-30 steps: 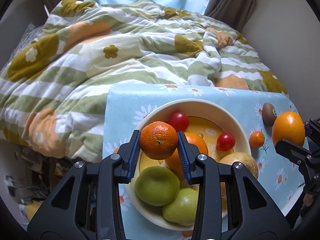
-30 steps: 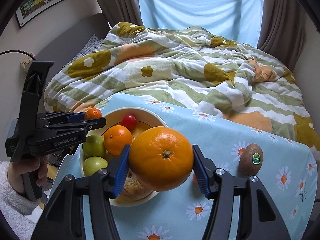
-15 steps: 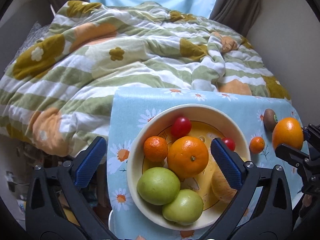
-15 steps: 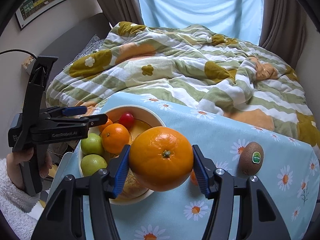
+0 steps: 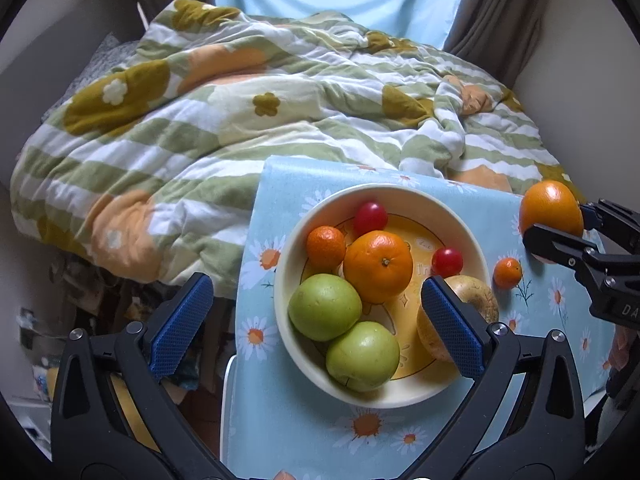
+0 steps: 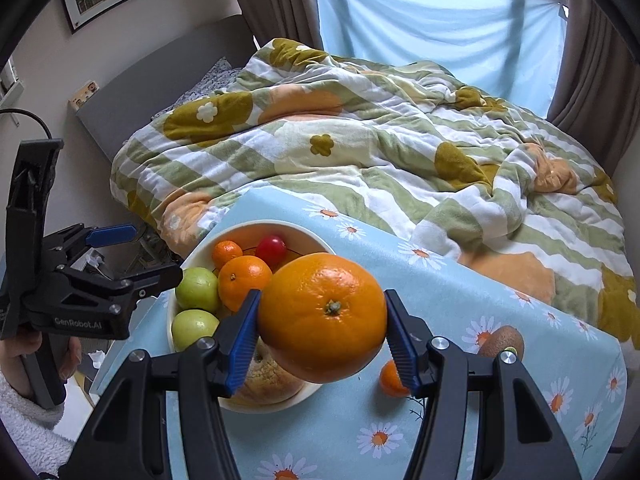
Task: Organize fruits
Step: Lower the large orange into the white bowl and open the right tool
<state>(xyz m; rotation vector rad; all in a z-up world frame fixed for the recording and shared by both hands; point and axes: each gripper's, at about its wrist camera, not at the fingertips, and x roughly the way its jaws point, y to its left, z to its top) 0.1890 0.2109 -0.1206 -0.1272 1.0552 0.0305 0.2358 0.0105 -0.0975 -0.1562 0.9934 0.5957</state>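
Note:
A cream bowl [image 5: 280, 276] on the daisy tablecloth holds a small mandarin [image 5: 325, 249], an orange [image 5: 378, 267], two red tomatoes, two green apples [image 5: 325, 306] and a brownish pear [image 5: 476, 300]. My left gripper [image 5: 315, 286] hangs wide open above the bowl's near left side, with nothing held; from the right wrist view it [image 6: 146, 254] stands left of the bowl [image 6: 256, 226]. My right gripper [image 6: 322, 332] is shut on a large orange [image 6: 323, 316], held in the air right of the bowl. In the left wrist view that orange [image 5: 550, 208] shows at the right edge.
On the cloth [image 6: 440, 292] right of the bowl lie another small mandarin [image 6: 390, 380] and a kiwi [image 6: 500, 342]. A bed with a striped flowered duvet [image 6: 360, 152] runs along the table's far edge. A hand in a fluffy white sleeve [image 6: 24, 420] grips the left handle.
My left gripper opened and let the small mandarin go; it now lies in the bowl beside the orange. The gripper then pulled back and up. The right gripper kept its orange, almost still.

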